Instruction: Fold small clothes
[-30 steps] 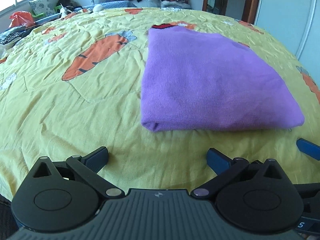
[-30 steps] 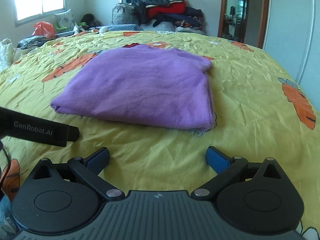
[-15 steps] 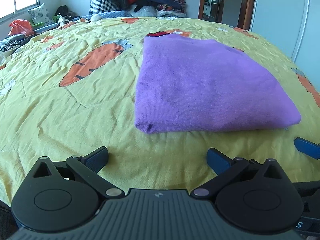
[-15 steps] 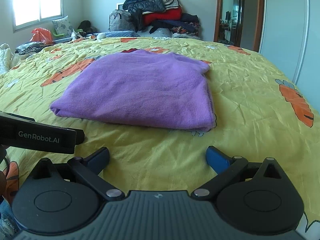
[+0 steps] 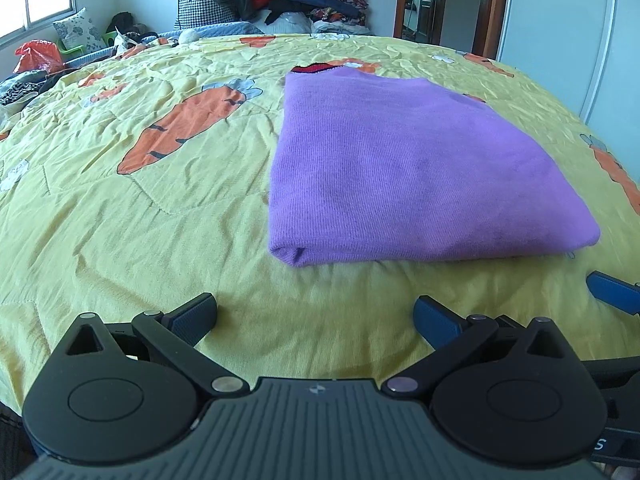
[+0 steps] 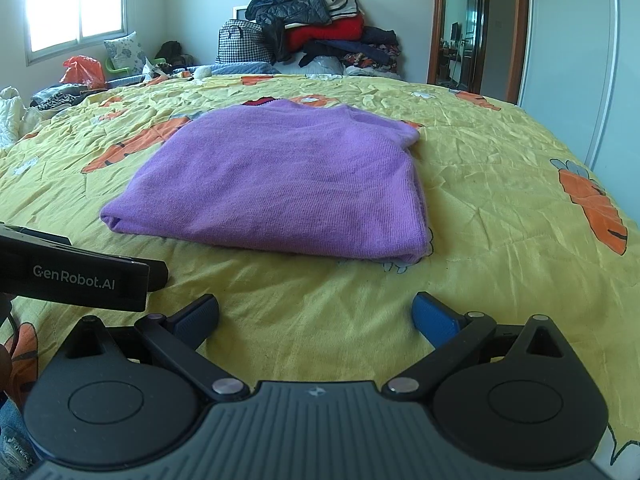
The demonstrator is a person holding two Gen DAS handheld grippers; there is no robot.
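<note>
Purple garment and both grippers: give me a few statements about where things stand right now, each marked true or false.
1. The purple garment lies folded on the yellow carrot-print bedspread. True.
2. The left gripper is shut on the garment's near edge. False: its jaws are open and empty, short of the garment.
3. The right gripper is open and holds nothing. True.
4. The garment hangs over the edge of the bed. False: it rests wholly on the bedspread.
5. A pile of clothes sits by the far wall. True.
</note>
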